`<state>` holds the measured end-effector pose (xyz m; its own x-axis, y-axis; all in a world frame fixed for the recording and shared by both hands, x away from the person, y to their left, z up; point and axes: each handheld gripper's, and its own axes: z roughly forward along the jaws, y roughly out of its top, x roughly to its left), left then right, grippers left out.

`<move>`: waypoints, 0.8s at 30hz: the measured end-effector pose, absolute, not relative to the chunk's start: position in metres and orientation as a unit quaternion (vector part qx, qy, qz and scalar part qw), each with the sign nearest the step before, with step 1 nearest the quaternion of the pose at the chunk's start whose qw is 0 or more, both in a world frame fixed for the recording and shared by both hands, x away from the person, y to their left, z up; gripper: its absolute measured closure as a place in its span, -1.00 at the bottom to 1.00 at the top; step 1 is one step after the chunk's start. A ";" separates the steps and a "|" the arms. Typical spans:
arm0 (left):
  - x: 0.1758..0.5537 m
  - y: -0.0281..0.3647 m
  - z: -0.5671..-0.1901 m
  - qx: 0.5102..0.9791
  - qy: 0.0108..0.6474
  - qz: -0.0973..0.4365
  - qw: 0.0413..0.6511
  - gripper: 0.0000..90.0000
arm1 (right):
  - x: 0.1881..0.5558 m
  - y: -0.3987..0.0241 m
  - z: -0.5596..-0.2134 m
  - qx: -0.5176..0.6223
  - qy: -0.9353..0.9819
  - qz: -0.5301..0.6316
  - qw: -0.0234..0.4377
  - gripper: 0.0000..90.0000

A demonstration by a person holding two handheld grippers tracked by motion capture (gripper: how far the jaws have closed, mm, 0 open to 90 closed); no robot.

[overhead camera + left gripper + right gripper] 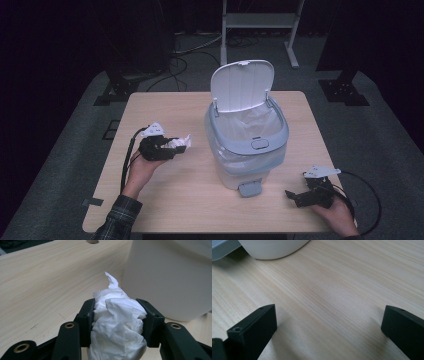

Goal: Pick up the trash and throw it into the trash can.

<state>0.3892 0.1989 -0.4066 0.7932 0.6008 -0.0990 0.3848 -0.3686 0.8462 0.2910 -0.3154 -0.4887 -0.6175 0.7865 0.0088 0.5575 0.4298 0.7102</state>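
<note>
- Crumpled tissue (117, 322): white wad of soft paper, pinched between the 2 jaws of the left gripper (117, 325), held just above the table (165, 200) at its left side, beside the bin (247, 150).
- Handling, as a judgement: very light, soft, fully compressible; no risk of breakage, but thin paper could tear or shed a loose flap. A twisted tail sticks up past the jaw tips.
- Best hold, as a judgement: across the thick middle of the wad, as it is now; the tail alone would probably slip or rip.
- Tissue surface: matte, creased, many folds; bulges out above and below the jaws.
- Left gripper: black, flat-faced jaws with brass-coloured pivot pins, closed against both sides of the wad. In the high view a hand holds it from below, sleeve in dark plaid.
- Bin: pale rounded plastic body, grey-blue rim band, white lid (242, 85) hinged up at the back, thin white liner (250, 122) inside, grey pedal (249, 188) at the front base. Opening faces up, near the tissue.
- Right gripper (306, 196): rests low at the table's right front, jaws spread wide, nothing between them but bare wood.
- Table: light wood-grain laminate, smooth, rounded corners; dark carpeted floor around.
</note>
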 end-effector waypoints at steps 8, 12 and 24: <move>0.385 0.197 -0.394 0.820 0.289 0.105 0.482 0.15 | 0.291 -0.315 -0.489 0.405 0.829 0.348 0.164 -1.00; 0.382 0.197 -0.388 0.821 0.284 0.102 0.485 0.15 | 0.291 -0.315 -0.489 0.405 0.830 0.348 0.164 -1.00; 0.374 0.198 -0.367 0.815 0.268 0.086 0.507 0.15 | 0.291 -0.315 -0.489 0.405 0.830 0.348 0.164 -1.00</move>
